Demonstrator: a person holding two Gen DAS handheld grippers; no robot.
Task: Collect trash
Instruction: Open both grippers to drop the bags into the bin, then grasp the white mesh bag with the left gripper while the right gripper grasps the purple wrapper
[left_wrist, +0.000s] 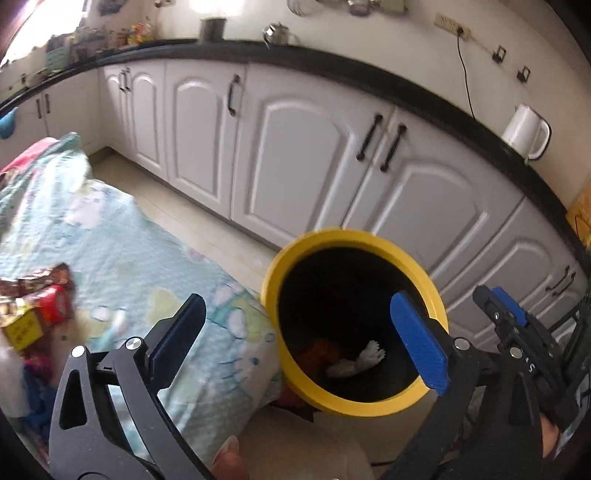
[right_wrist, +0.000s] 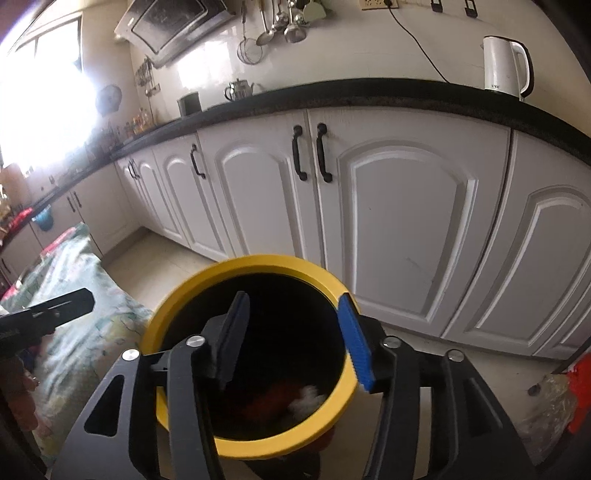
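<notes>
A yellow-rimmed bin with a dark inside stands on the floor beside a cloth-covered table. White crumpled paper and an orange-red wrapper lie at its bottom. My left gripper is open and empty, straddling the bin's near-left rim. My right gripper is open and empty right above the bin, where the white paper and red wrapper also show. Wrappers and a small red and yellow box lie on the table at far left.
White cabinets under a black counter run behind the bin. A white kettle stands on the counter. A clear bag with something red lies on the floor at right. The right gripper shows at the left wrist view's right edge.
</notes>
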